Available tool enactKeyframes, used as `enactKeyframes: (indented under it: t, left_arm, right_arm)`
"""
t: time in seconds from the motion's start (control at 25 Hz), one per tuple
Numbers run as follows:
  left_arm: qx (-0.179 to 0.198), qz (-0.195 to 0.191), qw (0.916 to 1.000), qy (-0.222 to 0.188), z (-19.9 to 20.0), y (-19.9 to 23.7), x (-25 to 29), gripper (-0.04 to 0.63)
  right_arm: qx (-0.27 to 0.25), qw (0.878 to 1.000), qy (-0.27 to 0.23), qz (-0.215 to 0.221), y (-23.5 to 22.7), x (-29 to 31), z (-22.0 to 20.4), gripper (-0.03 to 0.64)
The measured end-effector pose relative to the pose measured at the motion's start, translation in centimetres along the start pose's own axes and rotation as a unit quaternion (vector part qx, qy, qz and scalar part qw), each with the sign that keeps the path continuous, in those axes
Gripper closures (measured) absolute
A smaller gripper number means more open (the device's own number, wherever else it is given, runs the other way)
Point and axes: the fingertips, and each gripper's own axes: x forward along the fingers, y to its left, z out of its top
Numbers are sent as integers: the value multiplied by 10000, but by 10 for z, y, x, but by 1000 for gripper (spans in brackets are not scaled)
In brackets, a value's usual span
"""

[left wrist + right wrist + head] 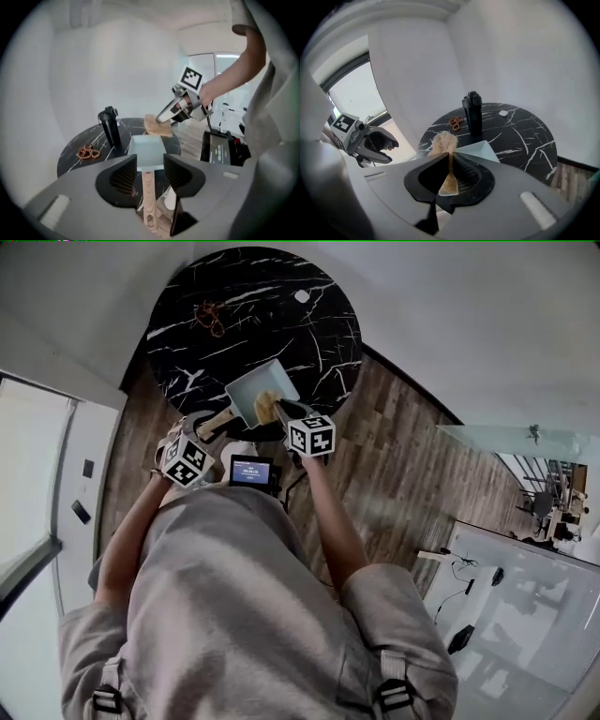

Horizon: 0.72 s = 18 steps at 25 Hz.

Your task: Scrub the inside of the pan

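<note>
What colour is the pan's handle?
The handle is pale, natural wood. It shows best in the left gripper view.

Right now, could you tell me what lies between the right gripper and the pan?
The scrubber, pinched in the right gripper's fingers, hangs over the pan's far rim; the left gripper view shows it best.

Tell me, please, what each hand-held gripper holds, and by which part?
Right hand-held gripper pinches the scrub pad by one end; left hand-held gripper holds nothing, jaws open around the pan handle.
</note>
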Motion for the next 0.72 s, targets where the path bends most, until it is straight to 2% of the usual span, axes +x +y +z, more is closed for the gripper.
enactKeyframes:
  t: [0.2,0.4,0.52,0.64,0.72]
  left_arm:
    - [59,100,9948,-1010,76,9,-38,442]
    - [359,345,9848,-1664,130,3,-72,469]
    - [455,368,9802,-1890,146,-4,-84,477]
    - [778,453,9780,-1882,147,-11,-90,483]
    - [792,467,9764,-1952,149,-13,-95,490]
  right_arm:
    - [119,9929,-1144,-292,26,-42,38,575]
    - [132,9785,-2015,-426,58,-87,64,574]
    - [43,9706,-2355,-504,73,-110,74,573]
    - [-102,9625,-2641,-615,82,-130,84,572]
    - [-172,9560,-2835,-741,86,-143,90,572]
